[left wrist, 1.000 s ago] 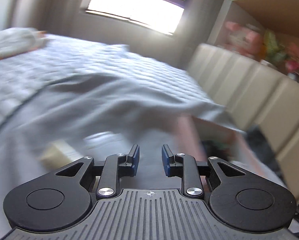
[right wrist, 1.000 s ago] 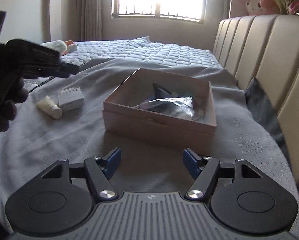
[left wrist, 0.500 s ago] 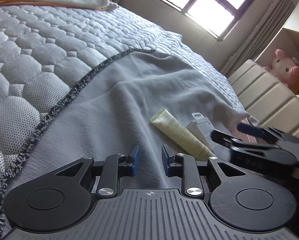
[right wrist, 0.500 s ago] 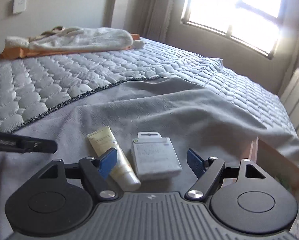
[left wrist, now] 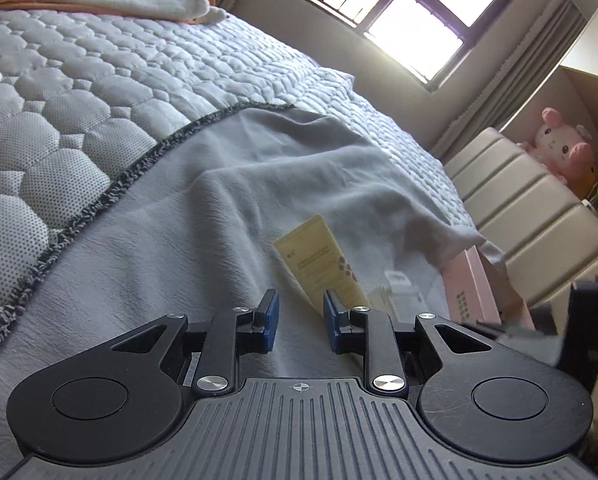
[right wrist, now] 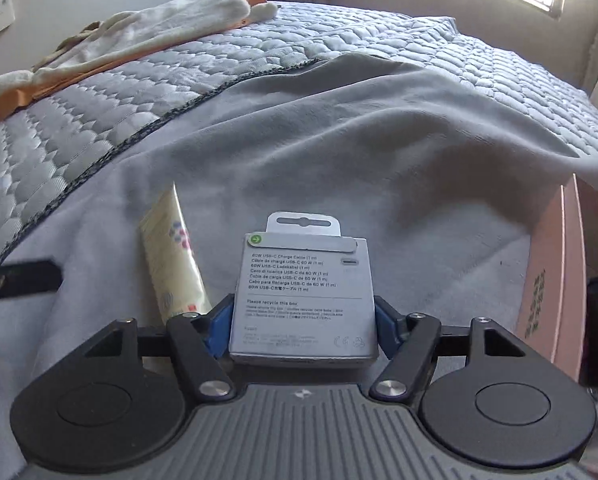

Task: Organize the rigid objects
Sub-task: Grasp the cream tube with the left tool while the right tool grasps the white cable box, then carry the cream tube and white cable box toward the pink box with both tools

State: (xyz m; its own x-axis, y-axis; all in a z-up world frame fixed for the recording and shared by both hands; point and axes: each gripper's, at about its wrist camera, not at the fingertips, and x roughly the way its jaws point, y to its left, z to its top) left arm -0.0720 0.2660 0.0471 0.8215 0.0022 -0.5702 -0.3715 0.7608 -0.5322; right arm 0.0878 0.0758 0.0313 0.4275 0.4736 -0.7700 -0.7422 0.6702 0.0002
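Note:
A white USB-C cable box (right wrist: 305, 300) lies on the grey blanket, and my right gripper (right wrist: 303, 330) has its blue pads against both of the box's sides. A pale yellow tube (right wrist: 171, 268) lies just left of the box. In the left wrist view the tube (left wrist: 319, 264) lies ahead of my left gripper (left wrist: 297, 316), which is open with a narrow gap and holds nothing; the tube's near end passes by the right pad. The cable box (left wrist: 399, 292) shows to the right of the tube. The pink cardboard box (right wrist: 551, 280) stands at the right.
A quilted grey bedspread (left wrist: 79, 92) lies beyond the blanket's dark fringe. A cream cloth on an orange one (right wrist: 139, 40) lies at the far side. A padded beige headboard (left wrist: 531, 216) rises at the right, with a pink plush toy (left wrist: 559, 148) above it.
My right gripper has moved forward and down onto the cable box, which now sits between its pads. My left gripper has moved closer to the tube.

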